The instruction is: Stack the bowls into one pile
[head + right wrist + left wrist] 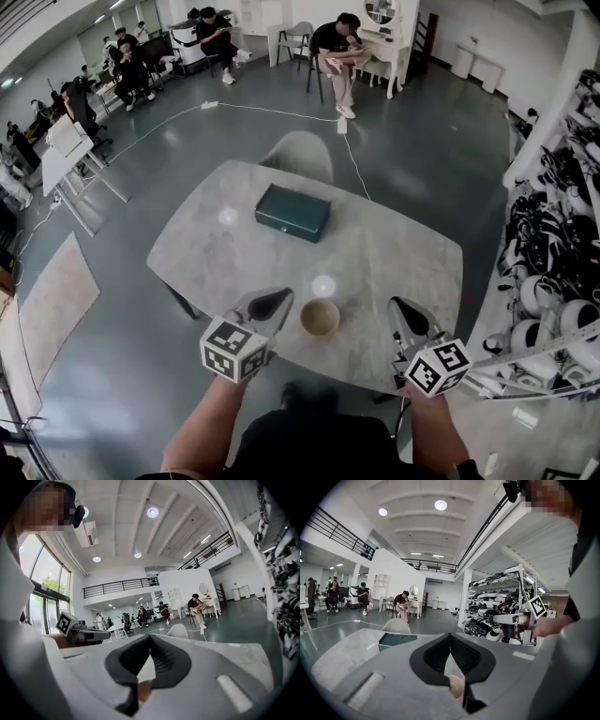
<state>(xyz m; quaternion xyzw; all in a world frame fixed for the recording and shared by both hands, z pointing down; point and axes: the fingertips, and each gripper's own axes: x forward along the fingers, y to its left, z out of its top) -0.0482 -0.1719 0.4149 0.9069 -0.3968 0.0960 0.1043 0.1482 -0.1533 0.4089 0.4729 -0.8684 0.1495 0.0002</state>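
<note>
Pale stone-look desk (pixel 403 248) on a dark glossy floor. Near its front edge a tan bowl (pixel 320 318), upright, open side up; cannot tell from above whether more than one nests there. Sits between the two grippers and touches neither: left gripper (pixel 272 302) just beside its left rim, right gripper (pixel 403 317) a little further off on the other side. Jaws of both pressed together, tips meeting, clamping nothing. Plain in each gripper view, where only a sliver of the tan bowl shows through the gap under the closed pads. Both aimed roughly level across the desk, toward its far side.

Only markings clear enough to make out: black-and-white square codes on the left marker cube (pixel 232 349) and the right marker cube (pixel 439 366), patterns rather than letters.

Further back on the desk, well apart from the bowl, a dark green rectangular box (pixel 292 213), lid closed, faces plain from here. Two round light reflections (pixel 323 285) on the stone surface, one just beyond the bowl, one left of the box. Pale chair (pixel 302 155) tucked in at the far edge. Along the right, white racks (pixel 553 244) packed with black and white gear, any labels too small to read. Beyond, seated people (pixel 337 52) and a white cable (pixel 281 113) trailing over the floor.
</note>
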